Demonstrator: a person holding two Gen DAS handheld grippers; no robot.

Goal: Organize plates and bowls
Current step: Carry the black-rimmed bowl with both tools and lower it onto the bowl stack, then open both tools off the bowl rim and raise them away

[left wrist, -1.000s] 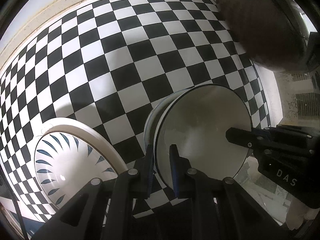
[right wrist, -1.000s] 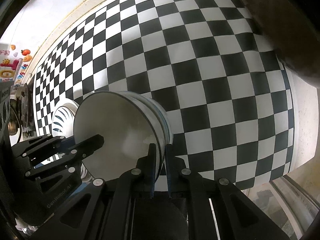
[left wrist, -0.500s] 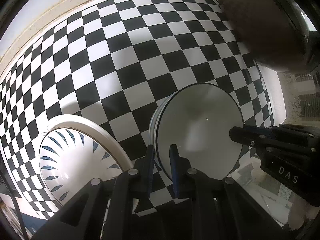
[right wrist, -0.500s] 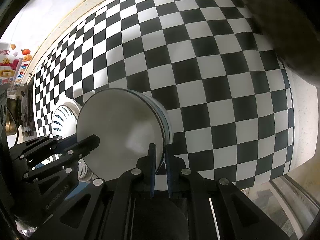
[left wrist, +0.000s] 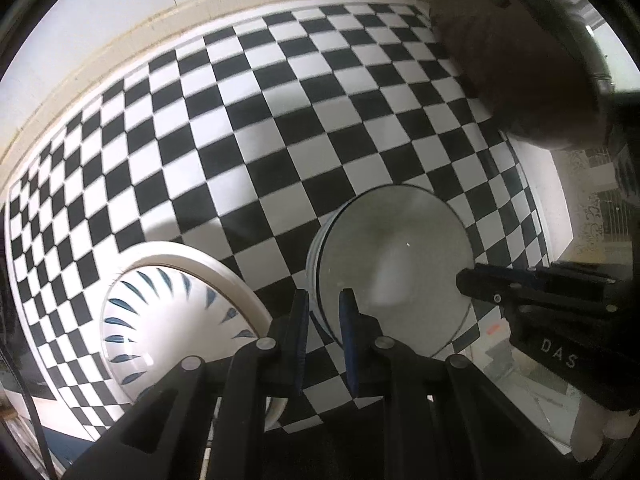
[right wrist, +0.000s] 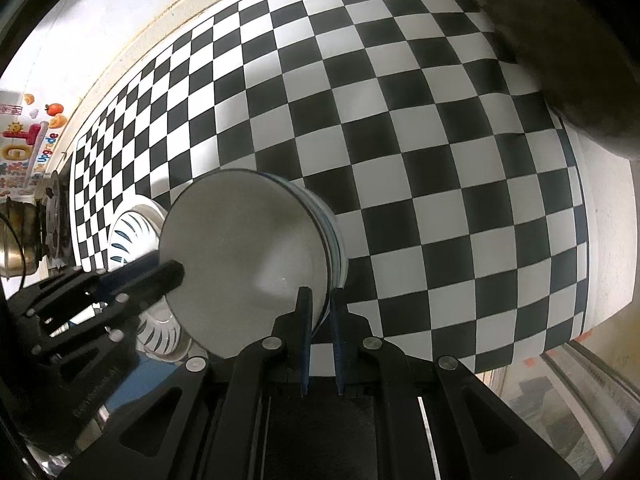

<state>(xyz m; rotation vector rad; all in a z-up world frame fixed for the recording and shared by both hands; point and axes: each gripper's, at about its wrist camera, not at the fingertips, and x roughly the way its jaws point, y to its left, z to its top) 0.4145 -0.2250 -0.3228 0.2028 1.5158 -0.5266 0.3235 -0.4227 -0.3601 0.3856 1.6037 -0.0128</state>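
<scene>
Checkered worktop [left wrist: 280, 128] below; my left fingers [left wrist: 325, 312] and right fingers [right wrist: 320, 308] each pinch opposite rims of the white bowl [left wrist: 396, 264].

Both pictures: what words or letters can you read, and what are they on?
"DAS" in white letters on the black body of the right gripper, in the left wrist view.
"Upgrade", running sideways on the colourful sticker at the left edge, in the right wrist view.
The big letters and small signs on that sticker are too blurred to read.
The raised lettering on the left gripper is too faint to read.
</scene>
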